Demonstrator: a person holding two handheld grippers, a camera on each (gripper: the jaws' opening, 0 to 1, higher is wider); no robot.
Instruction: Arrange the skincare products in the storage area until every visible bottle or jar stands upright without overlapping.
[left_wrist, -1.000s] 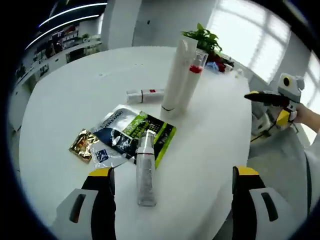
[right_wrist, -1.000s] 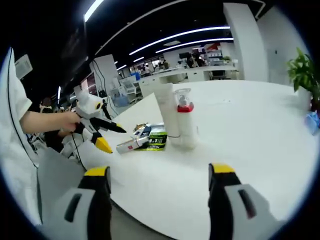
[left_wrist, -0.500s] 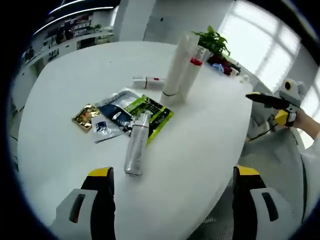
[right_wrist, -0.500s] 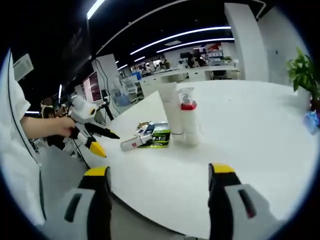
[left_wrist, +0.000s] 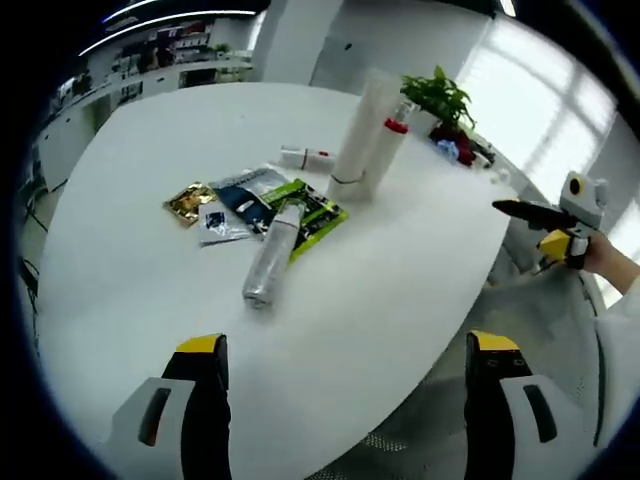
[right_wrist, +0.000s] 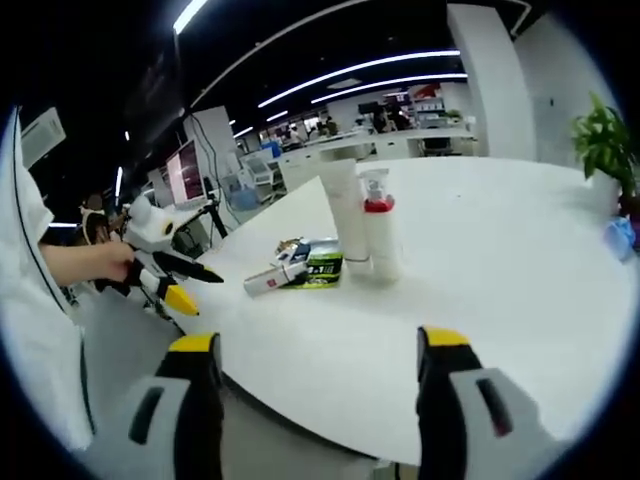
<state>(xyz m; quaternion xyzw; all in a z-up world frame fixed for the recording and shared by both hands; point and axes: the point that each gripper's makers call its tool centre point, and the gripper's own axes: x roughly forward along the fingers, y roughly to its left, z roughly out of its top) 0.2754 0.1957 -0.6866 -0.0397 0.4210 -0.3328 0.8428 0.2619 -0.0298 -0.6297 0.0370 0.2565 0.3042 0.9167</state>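
Observation:
A clear bottle (left_wrist: 268, 268) lies on its side on the round white table (left_wrist: 130, 150), its top resting on a green sachet (left_wrist: 315, 208). It lies left of the upright pair in the right gripper view (right_wrist: 275, 281). A tall white tube (left_wrist: 360, 138) and a bottle with a red collar (left_wrist: 386, 150) stand upright side by side. A small white tube with a red band (left_wrist: 305, 157) lies flat behind them. My left gripper (left_wrist: 347, 344) hangs open over the table's near edge. My right gripper (right_wrist: 319, 340) is open off the table's side, holding nothing.
Blue-white (left_wrist: 235, 192) and gold (left_wrist: 188, 200) sachets lie beside the green one. A potted plant (left_wrist: 440, 95) stands at the far edge. A hand holds each gripper off the table, the right gripper (left_wrist: 522, 226) at one side and the left gripper (right_wrist: 200, 288) at another. Desks and screens fill the room behind.
Both views have drawn back from the table. The lying bottle is now farther from my left gripper. The products themselves have not moved.

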